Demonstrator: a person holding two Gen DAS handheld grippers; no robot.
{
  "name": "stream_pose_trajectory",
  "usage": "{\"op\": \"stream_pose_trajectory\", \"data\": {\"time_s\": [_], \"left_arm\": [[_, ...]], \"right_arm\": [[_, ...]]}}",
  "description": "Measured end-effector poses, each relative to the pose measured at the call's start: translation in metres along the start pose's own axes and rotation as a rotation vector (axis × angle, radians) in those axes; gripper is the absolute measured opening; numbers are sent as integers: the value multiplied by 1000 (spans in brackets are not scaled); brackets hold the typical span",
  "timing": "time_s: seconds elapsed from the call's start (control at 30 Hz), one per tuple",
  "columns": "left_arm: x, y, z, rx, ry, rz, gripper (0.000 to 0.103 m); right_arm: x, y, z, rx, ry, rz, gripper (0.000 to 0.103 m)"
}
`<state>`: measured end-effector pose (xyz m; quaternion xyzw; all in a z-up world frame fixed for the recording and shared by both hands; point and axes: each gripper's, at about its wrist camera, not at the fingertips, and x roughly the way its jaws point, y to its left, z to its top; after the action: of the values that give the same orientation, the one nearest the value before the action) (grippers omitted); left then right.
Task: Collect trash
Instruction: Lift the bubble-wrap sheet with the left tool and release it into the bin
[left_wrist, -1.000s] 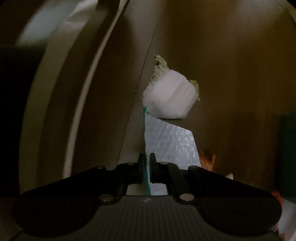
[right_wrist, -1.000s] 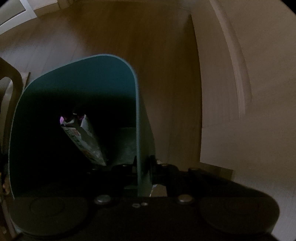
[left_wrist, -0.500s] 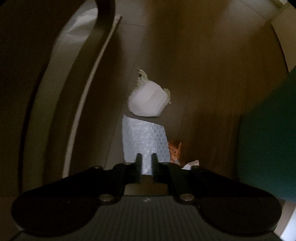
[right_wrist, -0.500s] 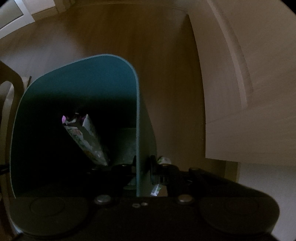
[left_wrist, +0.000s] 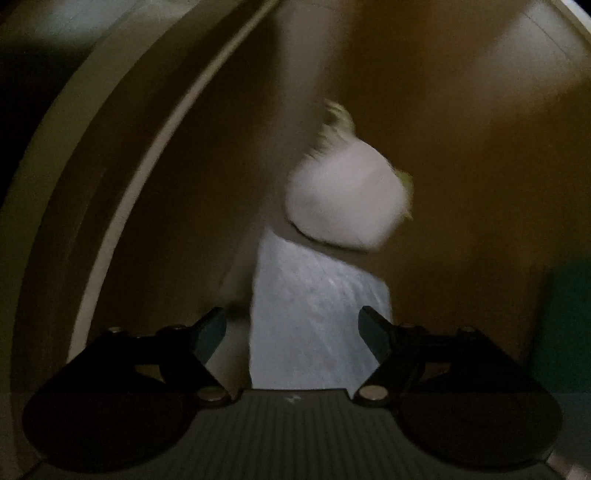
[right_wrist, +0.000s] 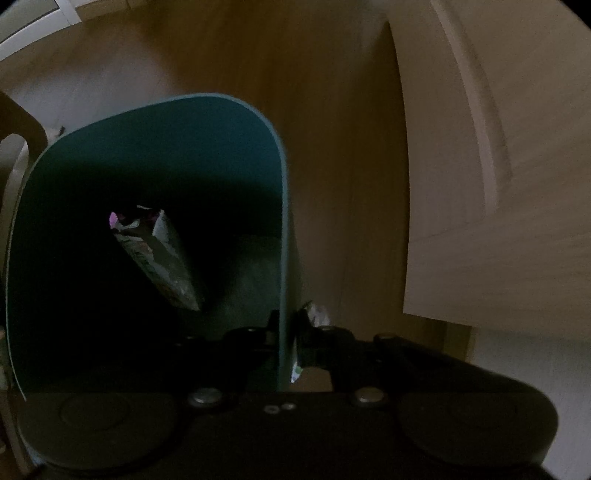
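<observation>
In the left wrist view, a silvery bubble-wrap sheet (left_wrist: 314, 317) lies on the wooden floor with a crumpled white paper wad (left_wrist: 345, 201) just beyond it. My left gripper (left_wrist: 291, 328) is open and empty, its jaws spread on either side of the sheet's near end. In the right wrist view, my right gripper (right_wrist: 286, 325) is shut on the right wall of a teal trash bin (right_wrist: 147, 147). A printed wrapper (right_wrist: 159, 258) lies inside the bin.
A pale curved furniture edge (left_wrist: 122, 177) runs along the left of the left wrist view. A teal edge of the bin (left_wrist: 569, 325) shows at the right. In the right wrist view a light wooden door or cabinet panel (right_wrist: 498, 184) stands to the right of the bin.
My left gripper has opened from shut and moved closer to the bubble-wrap sheet and paper wad. My right gripper still holds the bin wall and has barely shifted.
</observation>
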<state>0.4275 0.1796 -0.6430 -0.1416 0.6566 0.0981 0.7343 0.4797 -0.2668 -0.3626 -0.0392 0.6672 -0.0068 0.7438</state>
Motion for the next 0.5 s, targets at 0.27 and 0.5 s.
{"op": "stream_pose_trajectory", "data": {"time_s": [0.27,0.5], "left_arm": [[20,-18,1,91,-31,55,82],[9,-28,0,107,-50,71,1]], "right_arm": [[3,3,3,-6,12,4,4],[4,9,4,-10,18,6,5]]}}
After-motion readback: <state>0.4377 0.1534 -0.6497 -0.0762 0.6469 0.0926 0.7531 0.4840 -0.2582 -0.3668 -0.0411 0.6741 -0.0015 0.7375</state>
